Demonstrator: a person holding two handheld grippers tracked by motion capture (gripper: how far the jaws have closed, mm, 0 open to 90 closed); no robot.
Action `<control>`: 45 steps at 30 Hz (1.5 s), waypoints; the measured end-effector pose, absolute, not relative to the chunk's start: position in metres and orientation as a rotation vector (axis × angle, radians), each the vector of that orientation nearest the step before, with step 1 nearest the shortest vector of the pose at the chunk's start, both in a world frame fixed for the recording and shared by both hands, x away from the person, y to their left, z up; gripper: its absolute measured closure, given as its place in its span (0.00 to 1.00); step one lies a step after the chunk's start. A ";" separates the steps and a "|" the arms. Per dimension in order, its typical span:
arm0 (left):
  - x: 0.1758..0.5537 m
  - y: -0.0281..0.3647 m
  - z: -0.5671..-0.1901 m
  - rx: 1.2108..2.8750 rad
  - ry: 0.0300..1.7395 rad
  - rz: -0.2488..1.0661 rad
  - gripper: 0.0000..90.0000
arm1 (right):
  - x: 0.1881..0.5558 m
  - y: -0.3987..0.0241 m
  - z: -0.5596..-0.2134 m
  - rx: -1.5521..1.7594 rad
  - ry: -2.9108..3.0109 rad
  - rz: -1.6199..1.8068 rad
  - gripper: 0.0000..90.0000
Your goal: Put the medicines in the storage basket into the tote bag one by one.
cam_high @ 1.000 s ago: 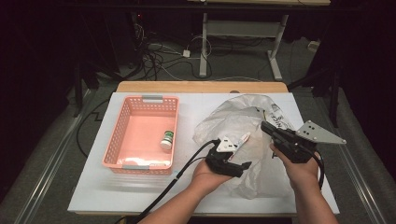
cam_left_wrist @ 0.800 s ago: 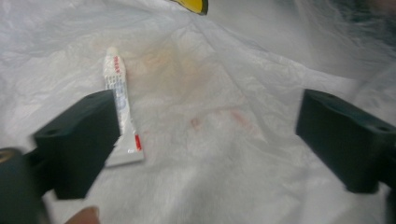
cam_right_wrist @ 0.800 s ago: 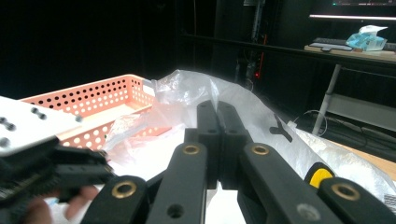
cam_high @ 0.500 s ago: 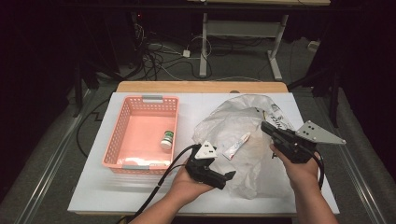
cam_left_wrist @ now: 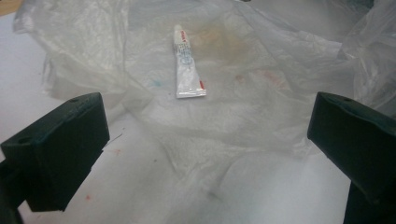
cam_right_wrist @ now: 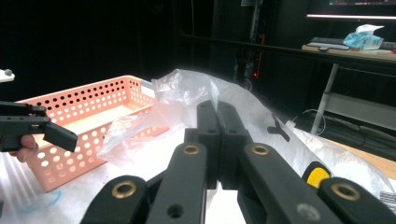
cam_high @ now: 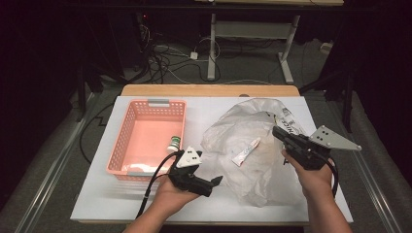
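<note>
A crumpled clear plastic bag lies on the white table, with a small white tube lying on its film. My left gripper hovers just left of the bag and points at it. Its jaws have just opened wide and nothing is between them. In the left gripper view, the tube lies ahead of the left gripper on the bag. My right gripper is at the bag's right edge. Its jaws are shut on a raised fold of the bag.
A pink perforated basket stands at the table's left and holds a small green-capped bottle. From the right gripper view the basket sits beyond the left gripper. Cables and desk legs lie on the floor behind the table.
My left gripper has drawn back left and toward the person, away from the bag, and its jaws stand wider. The right gripper and the bag have stayed put.
</note>
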State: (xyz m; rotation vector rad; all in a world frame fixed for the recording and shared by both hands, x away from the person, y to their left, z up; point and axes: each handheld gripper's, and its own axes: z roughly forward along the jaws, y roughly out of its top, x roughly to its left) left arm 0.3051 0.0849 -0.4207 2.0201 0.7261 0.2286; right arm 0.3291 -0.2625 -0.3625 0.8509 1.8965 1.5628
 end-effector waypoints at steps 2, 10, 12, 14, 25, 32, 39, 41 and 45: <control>0.305 0.091 -0.420 2.003 0.743 0.236 0.00 | 0.329 -0.263 -0.362 0.845 1.896 1.559 1.00; 0.308 0.115 -0.412 1.959 0.808 0.292 0.00 | 0.328 -0.265 -0.361 0.848 1.894 1.562 1.00; 0.310 0.122 -0.411 1.945 0.831 0.299 0.00 | 0.328 -0.265 -0.361 0.850 1.894 1.562 1.00; 0.312 0.129 -0.409 1.940 0.852 0.322 0.00 | 0.328 -0.265 -0.362 0.850 1.894 1.562 1.00; 0.322 0.164 -0.405 1.917 0.953 0.399 0.00 | 0.328 -0.265 -0.362 0.845 1.897 1.559 1.00; 0.327 0.183 -0.405 1.910 1.017 0.451 0.00 | 0.328 -0.266 -0.361 0.847 1.891 1.559 1.00; 0.331 0.195 -0.406 1.904 1.061 0.466 0.00 | 0.328 -0.266 -0.362 0.848 1.890 1.556 1.00; 0.332 0.198 -0.407 1.900 1.071 0.464 0.00 | 0.329 -0.267 -0.362 0.843 1.888 1.557 1.00; 0.333 0.203 -0.407 1.890 1.087 0.466 0.00 | 0.328 -0.267 -0.361 0.854 1.889 1.558 1.00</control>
